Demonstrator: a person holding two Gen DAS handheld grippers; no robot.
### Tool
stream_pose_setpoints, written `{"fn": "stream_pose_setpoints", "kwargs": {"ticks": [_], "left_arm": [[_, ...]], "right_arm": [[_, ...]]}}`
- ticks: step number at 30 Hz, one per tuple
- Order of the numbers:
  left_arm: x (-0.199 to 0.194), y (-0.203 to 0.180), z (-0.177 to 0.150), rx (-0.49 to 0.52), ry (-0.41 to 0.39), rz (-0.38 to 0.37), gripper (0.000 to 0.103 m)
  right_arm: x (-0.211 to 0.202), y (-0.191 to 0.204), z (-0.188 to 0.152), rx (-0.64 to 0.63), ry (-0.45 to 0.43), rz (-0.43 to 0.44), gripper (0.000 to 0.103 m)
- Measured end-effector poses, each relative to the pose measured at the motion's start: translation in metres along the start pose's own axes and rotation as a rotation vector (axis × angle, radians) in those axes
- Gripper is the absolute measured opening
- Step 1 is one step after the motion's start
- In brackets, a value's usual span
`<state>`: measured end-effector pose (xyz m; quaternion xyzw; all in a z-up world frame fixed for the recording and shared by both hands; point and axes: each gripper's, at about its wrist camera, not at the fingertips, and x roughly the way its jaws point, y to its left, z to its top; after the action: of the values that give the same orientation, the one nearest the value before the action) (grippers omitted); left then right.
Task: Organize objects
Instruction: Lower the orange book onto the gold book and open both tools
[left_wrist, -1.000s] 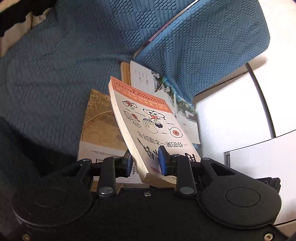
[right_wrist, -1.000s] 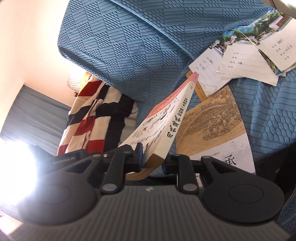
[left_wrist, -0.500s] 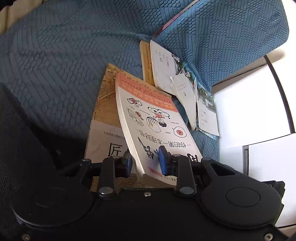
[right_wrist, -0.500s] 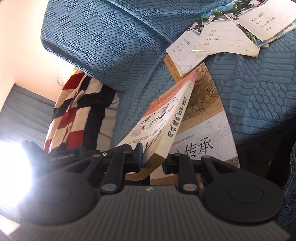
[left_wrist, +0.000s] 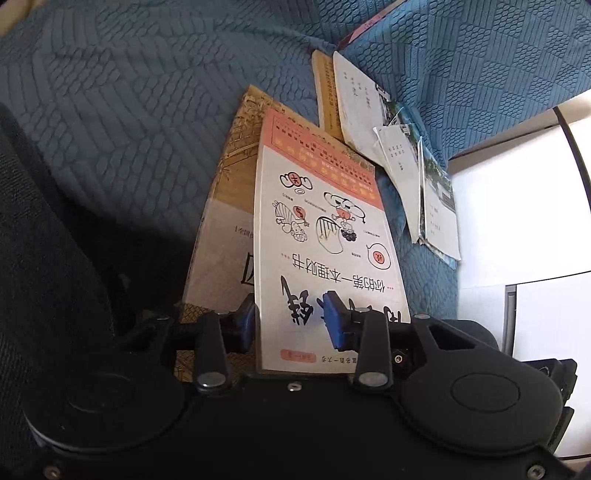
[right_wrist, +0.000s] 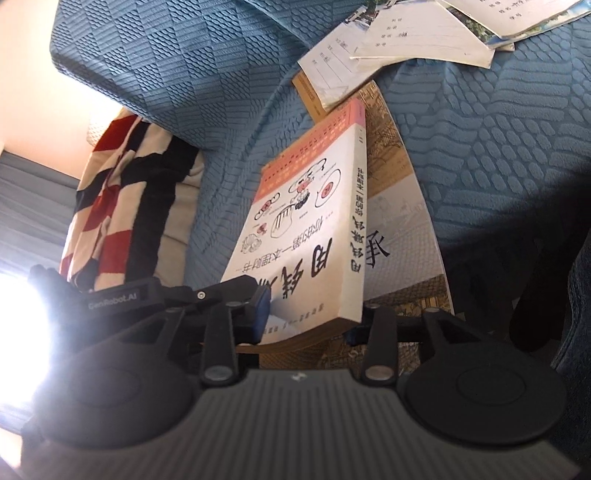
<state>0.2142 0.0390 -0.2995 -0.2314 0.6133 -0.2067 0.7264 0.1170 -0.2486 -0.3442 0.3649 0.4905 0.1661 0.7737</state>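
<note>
Left gripper (left_wrist: 290, 319): jaws opening, pads clear of the white paperback (left_wrist: 325, 236) between them. Right gripper (right_wrist: 306, 317): likewise opening, the book's near corner in the gap, no visible clamping. Paperback lies mid-frame atop the larger tan book (left_wrist: 221, 221) on the blue sofa cover (left_wrist: 129, 110), loose cards (right_wrist: 406, 40) at upper right. Likely light, stiff along the spine, cover slick; best held at the spine-side edge. A second ago it hung tilted, clamped in both; now it is down nearly flat.

larger book (left_wrist: 221, 236) mostly hidden, window glare (right_wrist: 18, 332)
</note>
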Motion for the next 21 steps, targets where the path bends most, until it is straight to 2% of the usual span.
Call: {"fn": "stream_pose_setpoints", "kwargs": {"ticks": [3, 5, 6, 7, 13, 21], "left_arm": [[0.001, 0.001, 0.0, 0.0, 0.006, 0.025, 0.039], [0.0, 0.0, 0.0, 0.009, 0.012, 0.05, 0.039], [-0.001, 0.0, -0.001, 0.011, 0.011, 0.052, 0.038], [-0.003, 0.0, -0.002, 0.014, 0.008, 0.041, 0.038], [-0.018, -0.014, -0.007, 0.069, -0.032, 0.06, 0.04], [-0.036, -0.036, -0.01, 0.163, -0.114, 0.095, 0.044]], "right_arm": [[0.003, 0.001, -0.001, 0.018, 0.049, -0.023, 0.054], [0.002, 0.004, -0.003, 0.006, 0.068, -0.051, 0.064], [0.001, 0.004, -0.003, 0.011, 0.073, -0.072, 0.073], [0.0, 0.003, -0.003, 0.026, 0.079, -0.098, 0.077], [-0.018, 0.012, -0.006, 0.006, 0.107, -0.123, 0.076], [-0.046, 0.029, 0.01, -0.177, -0.034, -0.275, 0.075]]}}
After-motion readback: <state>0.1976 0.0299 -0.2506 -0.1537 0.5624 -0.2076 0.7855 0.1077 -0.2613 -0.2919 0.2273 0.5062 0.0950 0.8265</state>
